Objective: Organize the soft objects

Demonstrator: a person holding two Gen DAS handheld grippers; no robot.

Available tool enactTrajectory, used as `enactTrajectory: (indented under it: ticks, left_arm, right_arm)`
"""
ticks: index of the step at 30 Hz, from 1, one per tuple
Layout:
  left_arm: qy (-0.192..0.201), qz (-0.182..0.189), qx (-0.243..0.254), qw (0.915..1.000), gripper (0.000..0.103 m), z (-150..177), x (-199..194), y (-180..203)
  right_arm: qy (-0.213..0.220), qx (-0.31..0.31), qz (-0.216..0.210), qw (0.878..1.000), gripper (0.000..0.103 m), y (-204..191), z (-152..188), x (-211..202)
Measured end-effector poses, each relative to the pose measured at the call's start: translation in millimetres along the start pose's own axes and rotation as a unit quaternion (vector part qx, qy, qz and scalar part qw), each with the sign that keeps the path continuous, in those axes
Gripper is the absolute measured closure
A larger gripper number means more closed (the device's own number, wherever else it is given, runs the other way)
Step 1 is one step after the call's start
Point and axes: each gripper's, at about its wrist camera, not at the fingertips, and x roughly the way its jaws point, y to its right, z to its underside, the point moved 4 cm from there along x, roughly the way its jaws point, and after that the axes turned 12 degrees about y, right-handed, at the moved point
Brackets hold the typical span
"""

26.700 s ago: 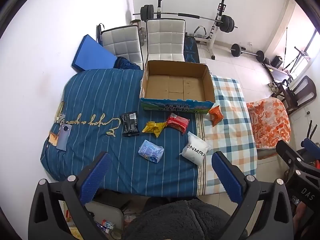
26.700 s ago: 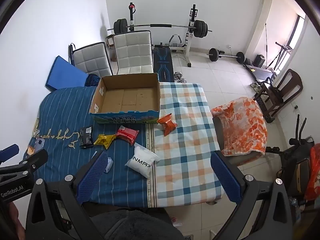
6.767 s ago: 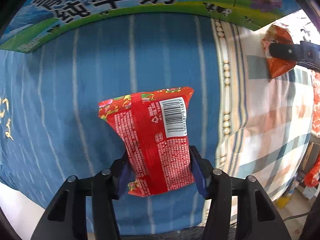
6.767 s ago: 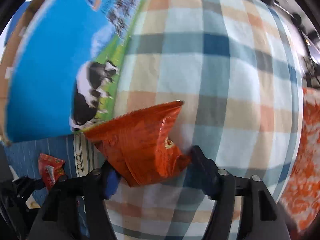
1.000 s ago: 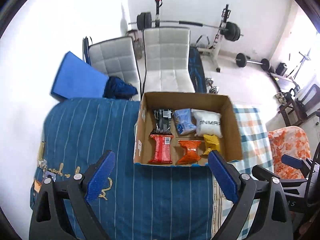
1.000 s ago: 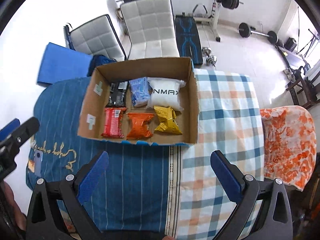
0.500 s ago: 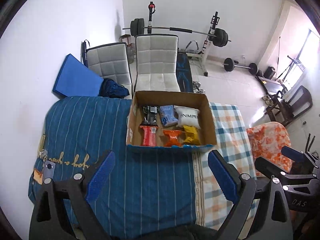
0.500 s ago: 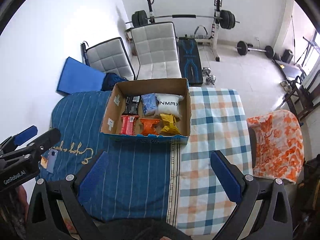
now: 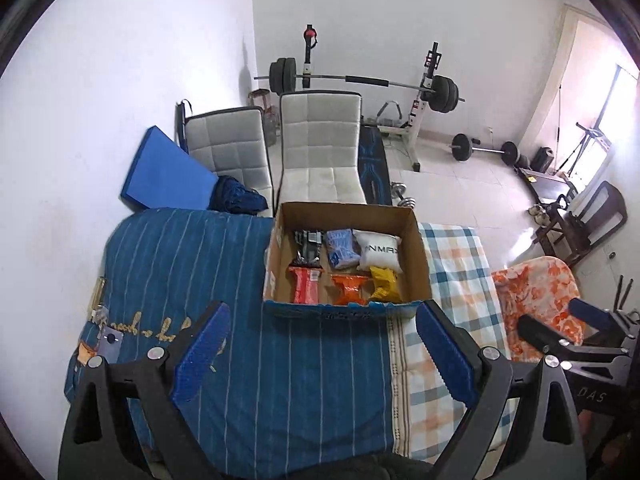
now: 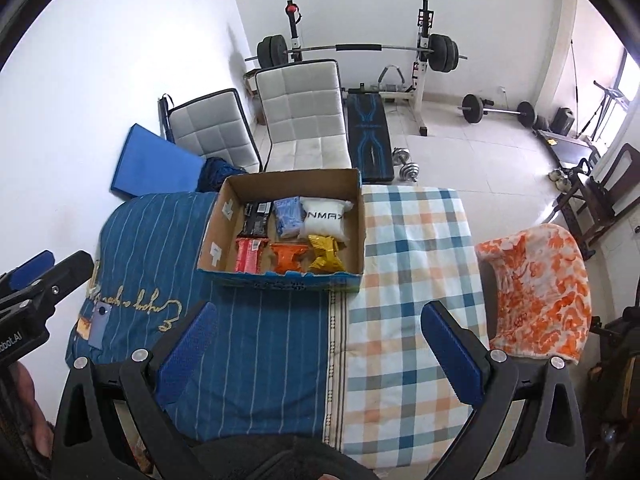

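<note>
Evidently, packets: all six lay inside the cardboard box (image 9: pixel 347 258), ahead of both tongs.
Left tongs (image 9: pixel 324 354): apart, empty, nearer the box.
Right tongs (image 10: pixel 320 352): apart, empty.
Tabletop (image 10: pixel 408 264): no packets outside.

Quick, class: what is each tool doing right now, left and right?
Left tool: open, holding nothing.
Right tool: open, holding nothing.

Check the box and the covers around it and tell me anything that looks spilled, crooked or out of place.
Nothing spilled. The six packets lie in two rows inside the cardboard box; only the yellow packet sits crumpled and slightly askew. A phone lies near the left edge of the blue striped cover. Left gripper and right gripper are open, holding nothing.
</note>
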Motion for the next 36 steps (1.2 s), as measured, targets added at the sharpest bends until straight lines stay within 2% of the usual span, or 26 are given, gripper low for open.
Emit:
enactTrajectory:
  ticks: [12,36]
  left_arm:
    - [0.017,-0.021,0.003,0.9996,0.008,-4.3,1.3,-1.1]
    - [0.017,-0.022,0.001,0.9996,0.008,-3.9,-1.1,-0.8]
  right_arm:
    - [0.053,-0.011,0.029,0.998,0.000,2.1,-23.7,-13.2]
    - [0.067,-0.022,0.011,0.997,0.000,-13.6,-33.9,-25.4]
